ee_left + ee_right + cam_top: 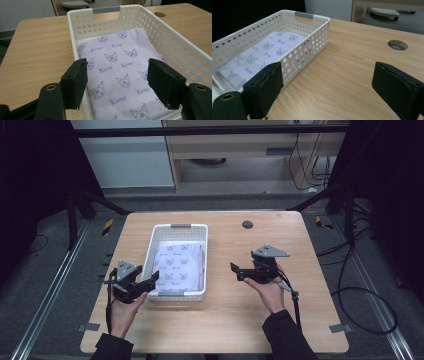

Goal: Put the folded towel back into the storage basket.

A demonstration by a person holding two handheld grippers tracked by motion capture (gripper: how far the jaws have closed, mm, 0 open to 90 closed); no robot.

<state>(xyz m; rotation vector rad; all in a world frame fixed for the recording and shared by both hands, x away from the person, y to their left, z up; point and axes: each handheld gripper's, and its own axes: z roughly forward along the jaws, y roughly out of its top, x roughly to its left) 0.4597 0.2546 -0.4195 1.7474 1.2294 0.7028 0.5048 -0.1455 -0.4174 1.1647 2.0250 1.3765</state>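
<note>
Both spread: left claw over basket's folded towel, right claw beside basket

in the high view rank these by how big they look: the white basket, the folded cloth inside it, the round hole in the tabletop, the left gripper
1. white basket
2. folded cloth, lying inside the basket
3. left gripper, held above the table and nearer the camera, so its true rank is unsure
4. round hole, clearly smallest
</note>
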